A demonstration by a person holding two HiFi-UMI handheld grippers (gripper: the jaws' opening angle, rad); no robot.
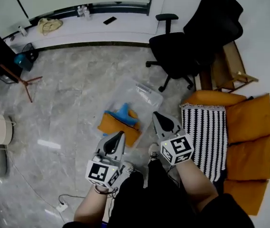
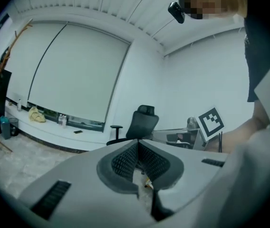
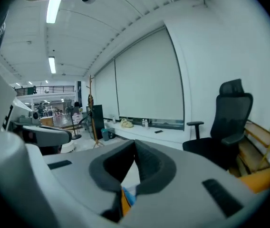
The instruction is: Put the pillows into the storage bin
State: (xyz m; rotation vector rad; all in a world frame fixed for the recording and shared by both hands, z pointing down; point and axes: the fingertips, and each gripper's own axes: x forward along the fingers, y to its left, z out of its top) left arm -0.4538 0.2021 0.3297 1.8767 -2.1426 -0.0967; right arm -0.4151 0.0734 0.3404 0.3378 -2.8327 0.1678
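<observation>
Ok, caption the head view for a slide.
Left gripper and right gripper, shut, above clear plastic storage bin holding orange pillow and blue pillow.

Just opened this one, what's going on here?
A person stands over a clear storage bin on the floor, with a claw in each hand. The left claw and the right claw are both shut and hold nothing. An orange pillow and a blue pillow already lie in the bin. A striped cushion and orange cushions sit off to the right.
</observation>
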